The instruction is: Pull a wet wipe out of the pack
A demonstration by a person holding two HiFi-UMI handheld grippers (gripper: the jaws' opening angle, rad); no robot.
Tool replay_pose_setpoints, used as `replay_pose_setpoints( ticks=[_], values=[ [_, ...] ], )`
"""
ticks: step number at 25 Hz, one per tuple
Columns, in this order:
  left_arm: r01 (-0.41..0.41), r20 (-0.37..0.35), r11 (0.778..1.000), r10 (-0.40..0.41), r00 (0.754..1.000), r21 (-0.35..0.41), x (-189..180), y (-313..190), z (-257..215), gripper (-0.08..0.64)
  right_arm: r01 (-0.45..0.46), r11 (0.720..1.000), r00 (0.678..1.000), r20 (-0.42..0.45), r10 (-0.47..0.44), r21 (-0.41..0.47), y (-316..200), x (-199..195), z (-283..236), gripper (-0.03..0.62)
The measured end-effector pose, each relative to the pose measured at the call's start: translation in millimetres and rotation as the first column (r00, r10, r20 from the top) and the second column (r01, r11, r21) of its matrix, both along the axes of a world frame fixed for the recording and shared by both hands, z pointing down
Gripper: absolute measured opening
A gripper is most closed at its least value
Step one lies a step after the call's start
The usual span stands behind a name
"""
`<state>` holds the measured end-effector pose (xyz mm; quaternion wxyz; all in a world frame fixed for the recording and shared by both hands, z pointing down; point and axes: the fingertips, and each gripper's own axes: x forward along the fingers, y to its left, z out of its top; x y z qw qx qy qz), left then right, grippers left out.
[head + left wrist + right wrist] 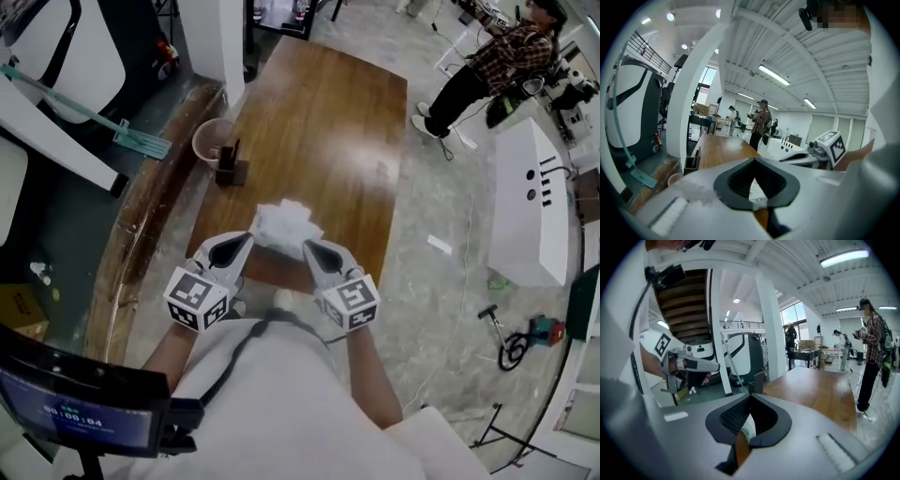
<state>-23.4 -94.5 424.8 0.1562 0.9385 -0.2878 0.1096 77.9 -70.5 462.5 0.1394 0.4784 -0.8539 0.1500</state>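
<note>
Wet-wipe pack (286, 228): white and crumpled-looking, lying on the wooden counter (328, 122) close to its near edge, between the two grippers.
Left gripper (246, 240): at the pack's left side, its jaws closed tip to tip with nothing pinched; the pack shows through the gap behind the tips (757, 193).
Right gripper (308, 247): at the pack's right side, its jaws likewise together and holding nothing.
Brown holder (230, 167): upright near the counter's left edge, well apart from the pack.
Person in plaid shirt (487, 61): standing beyond the far right corner.
</note>
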Motion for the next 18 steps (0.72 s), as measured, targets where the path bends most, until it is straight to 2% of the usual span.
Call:
replay_pose_setpoints(
  ticks=[3, 12, 15, 17, 18],
  values=[
    [0.030, 0.021, 1.000, -0.030, 0.999, -0.001, 12, 5, 7, 0.005, 0.091, 0.996, 0.994, -0.063, -0.093, -0.025, -14, 3, 20, 0.009],
    [0.144, 0.106, 0.988, -0.137, 0.985, -0.063, 18, 11, 43, 0.005, 0.239, 0.962, 0.965, -0.076, -0.250, -0.130, -45, -2, 65, 0.009],
    [0.164, 0.165, 0.984, -0.150, 0.975, -0.073, 22, 9, 63, 0.008, 0.271, 0.949, 0.953, -0.097, -0.289, -0.161, -48, -4, 81, 0.009],
    [0.156, 0.208, 0.985, -0.138, 0.968, -0.071, 31, 4, 77, 0.077, 0.280, 0.944, 0.949, -0.097, -0.300, -0.176, -50, -5, 84, 0.009],
    [0.153, 0.223, 0.986, -0.134, 0.966, -0.069, 36, 0, 83, 0.083, 0.283, 0.942, 0.948, -0.095, -0.303, -0.180, -52, -5, 84, 0.009]
  ],
)
